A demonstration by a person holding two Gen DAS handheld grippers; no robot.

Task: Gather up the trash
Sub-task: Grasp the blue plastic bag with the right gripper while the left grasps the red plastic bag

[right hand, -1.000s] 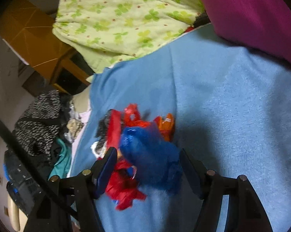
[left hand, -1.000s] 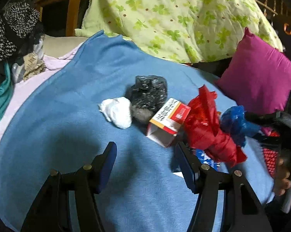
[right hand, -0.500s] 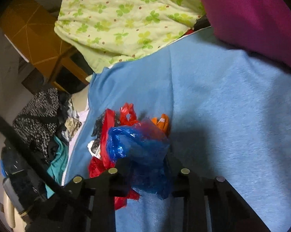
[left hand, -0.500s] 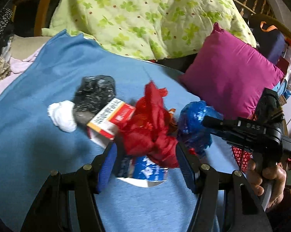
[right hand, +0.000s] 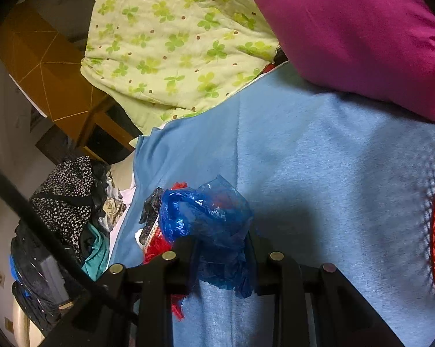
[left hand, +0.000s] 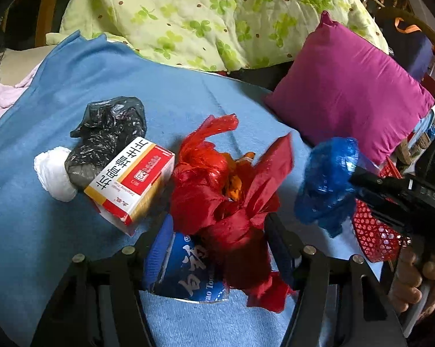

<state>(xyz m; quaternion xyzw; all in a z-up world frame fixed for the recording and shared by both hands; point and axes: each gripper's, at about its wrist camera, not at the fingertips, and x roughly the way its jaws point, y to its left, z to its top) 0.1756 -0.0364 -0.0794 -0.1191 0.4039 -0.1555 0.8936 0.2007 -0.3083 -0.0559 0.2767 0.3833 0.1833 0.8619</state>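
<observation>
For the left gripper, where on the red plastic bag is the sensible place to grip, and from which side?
Grip the red plastic bag at its knotted, bunched waist, the narrowest and firmest part. Come from the near side, where the left gripper already straddles it with open jaws. The loose flaps on top would probably just slip or tear.

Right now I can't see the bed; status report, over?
Right gripper shut on blue bag. Left gripper open around red bag. Box, black bag remain.
</observation>
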